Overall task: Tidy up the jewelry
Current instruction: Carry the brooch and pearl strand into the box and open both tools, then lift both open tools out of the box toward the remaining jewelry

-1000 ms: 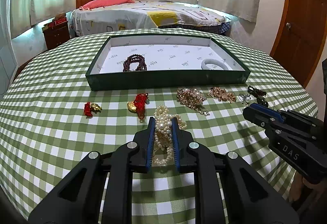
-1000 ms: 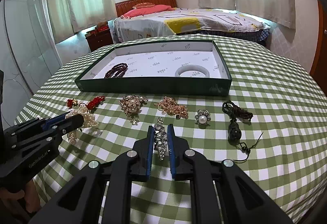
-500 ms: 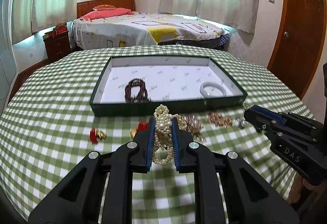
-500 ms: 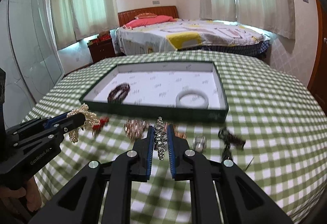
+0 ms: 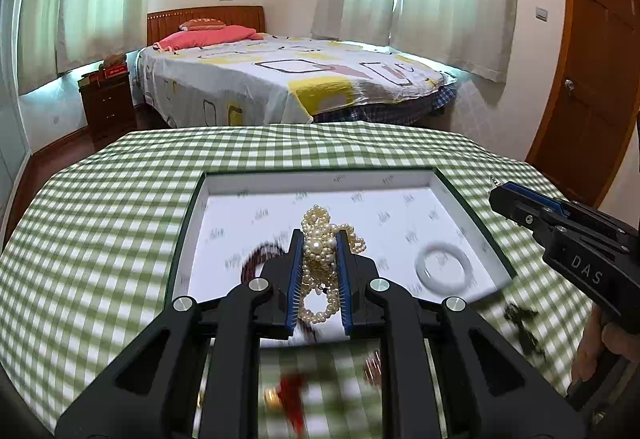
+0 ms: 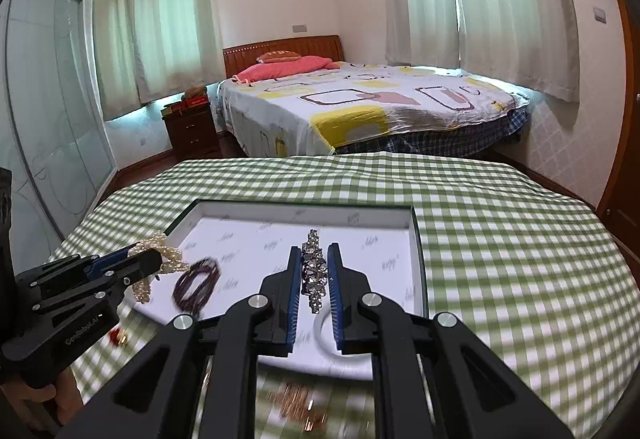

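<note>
My left gripper [image 5: 319, 239] is shut on a pearl necklace [image 5: 322, 251] and holds it in the air over the near part of the green tray [image 5: 180, 267]. My right gripper [image 6: 314, 253] is shut on a rhinestone bracelet [image 6: 314, 273] and holds it above the same tray [image 6: 418, 259]. In the tray lie a dark red bead bracelet [image 6: 198, 285] and a white bangle [image 5: 444, 265]. The right gripper also shows at the right of the left wrist view [image 5: 496, 199], and the left gripper with the pearls shows at the left of the right wrist view [image 6: 154, 263].
Loose jewelry lies blurred on the green checked tablecloth [image 5: 100, 239] in front of the tray: a red-and-gold piece [image 5: 288, 395], a dark cord piece [image 5: 522, 323], a gold chain [image 6: 300, 405]. A bed and a nightstand stand behind the table; a wooden door is at the right.
Both grippers have risen from the cloth with their pieces and moved forward, from in front of the tray to above it. The views have tilted up toward the room.
</note>
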Demonstrator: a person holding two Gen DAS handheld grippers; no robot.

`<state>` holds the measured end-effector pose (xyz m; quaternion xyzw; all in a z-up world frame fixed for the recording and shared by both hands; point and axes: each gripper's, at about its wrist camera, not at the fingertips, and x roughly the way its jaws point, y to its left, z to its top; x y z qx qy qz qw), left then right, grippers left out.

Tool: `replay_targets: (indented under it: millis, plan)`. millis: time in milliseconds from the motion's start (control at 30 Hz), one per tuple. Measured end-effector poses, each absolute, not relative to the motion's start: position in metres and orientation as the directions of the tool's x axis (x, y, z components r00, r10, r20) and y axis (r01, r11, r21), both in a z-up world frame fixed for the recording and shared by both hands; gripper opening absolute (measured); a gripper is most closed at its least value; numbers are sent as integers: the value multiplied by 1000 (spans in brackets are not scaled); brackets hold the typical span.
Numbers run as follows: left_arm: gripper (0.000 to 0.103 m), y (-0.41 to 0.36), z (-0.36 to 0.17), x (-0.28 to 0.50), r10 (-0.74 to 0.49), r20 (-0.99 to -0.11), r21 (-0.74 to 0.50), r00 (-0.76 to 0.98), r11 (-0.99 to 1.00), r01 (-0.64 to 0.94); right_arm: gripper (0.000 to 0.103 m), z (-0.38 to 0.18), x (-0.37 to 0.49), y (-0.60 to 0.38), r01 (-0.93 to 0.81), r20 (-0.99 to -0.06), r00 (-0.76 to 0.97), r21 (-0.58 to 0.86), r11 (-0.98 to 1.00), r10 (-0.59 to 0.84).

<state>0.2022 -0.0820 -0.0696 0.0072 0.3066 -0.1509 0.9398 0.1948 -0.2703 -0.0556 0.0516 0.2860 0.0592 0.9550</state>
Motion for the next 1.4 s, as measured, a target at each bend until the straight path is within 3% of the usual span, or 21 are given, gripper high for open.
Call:
replay_targets:
  millis: [233,467,900,967,1033,1100,1133,1200,1400]
  plan:
    - [16,-86,-84,273,-250,-641,-87,726,963,254,14,-68,251,-277,-74,-581,806,88,993,111]
    - [16,-83,-112,337,-227,-748,-128,623,971,201,14,-96,304,-288,-68,-687,718,93,993,113]
    - [18,-87,-139,383,-226,-844,-160,487,972,175,14,-130,341,-300,-48,-810,568,139,989,142]
    - [22,-86,-140,385,-221,-846,-158,486,973,169,16,-132,342,-301,-44,-817,557,145,988,145]
    - [33,-84,-141,386,-224,-849,-168,479,973,157,23,-132,342,-301,-44,-819,554,146,988,145]
    - [36,-83,-142,388,-235,-848,-186,475,971,147,30,-132,341,-301,-44,-819,555,146,988,145]
    - [42,-81,-142,386,-235,-848,-188,476,971,145,36,-132,341,-301,-44,-819,555,145,988,145]
    - [53,-78,-142,385,-237,-844,-195,480,971,137,37,-131,340,-301,-45,-814,562,145,988,145]
    - [57,-69,-133,370,-259,-815,-226,519,966,128,38,-123,330,-305,-37,-783,609,137,990,131]
